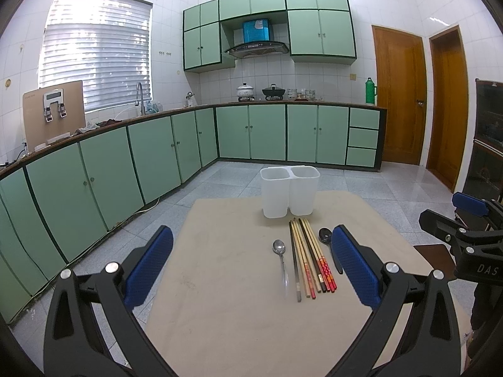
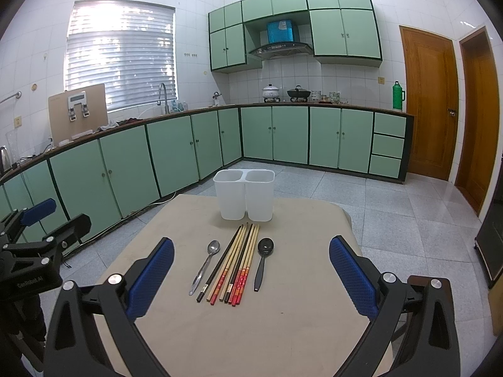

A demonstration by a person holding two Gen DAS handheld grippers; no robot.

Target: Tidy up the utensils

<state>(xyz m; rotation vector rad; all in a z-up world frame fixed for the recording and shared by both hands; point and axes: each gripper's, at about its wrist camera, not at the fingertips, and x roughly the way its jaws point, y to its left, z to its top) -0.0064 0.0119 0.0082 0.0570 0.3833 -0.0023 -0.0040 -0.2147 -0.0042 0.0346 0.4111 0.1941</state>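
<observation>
A beige table (image 1: 239, 314) (image 2: 283, 330) carries a white two-compartment holder (image 1: 289, 193) (image 2: 244, 198) at its far edge, both compartments empty. In front of it lie a silver spoon (image 1: 281, 259) (image 2: 206, 265), a row of several chopsticks (image 1: 309, 260) (image 2: 235, 265) and a black spoon (image 1: 328, 245) (image 2: 262, 260). My left gripper (image 1: 251, 267) hovers open above the table's near side, nothing between its blue pads (image 1: 147, 270). My right gripper (image 2: 251, 273) is likewise open and empty over the utensils. Each gripper shows at the other view's edge: the right gripper (image 1: 465, 220), the left gripper (image 2: 41, 220).
Green base cabinets (image 1: 157, 157) run along the left and back walls, with a grey tiled floor (image 1: 377, 188) around the table. Wooden doors (image 2: 430, 103) stand at the right. A dark cabinet (image 1: 487, 138) is at the far right.
</observation>
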